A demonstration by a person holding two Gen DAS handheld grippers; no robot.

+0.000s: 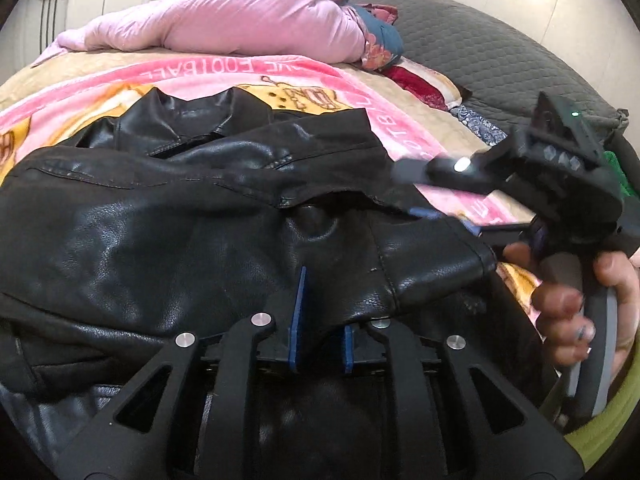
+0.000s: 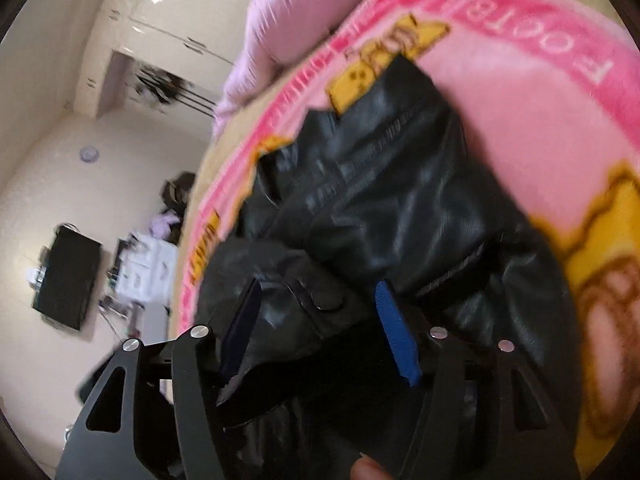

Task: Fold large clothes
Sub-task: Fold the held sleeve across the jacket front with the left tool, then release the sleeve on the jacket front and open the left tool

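A black leather jacket (image 1: 180, 216) lies spread on a pink football blanket (image 1: 304, 72) on the bed. My left gripper (image 1: 320, 280) is shut on the jacket's near edge, leather bunched between its blue pads (image 1: 298, 312). My right gripper (image 2: 320, 292) is open, its blue pads (image 2: 396, 332) either side of a jacket fold (image 2: 360, 208), tilted sideways. The right gripper also shows in the left wrist view (image 1: 436, 200), held by a hand at the jacket's right edge.
A pink duvet (image 1: 240, 16) is heaped at the back of the bed, with colourful fabric (image 1: 380, 40) and a grey quilted cover (image 1: 500, 48) to its right. In the right wrist view a floor (image 2: 80, 200) with a dark box (image 2: 68, 280) lies beside the bed.
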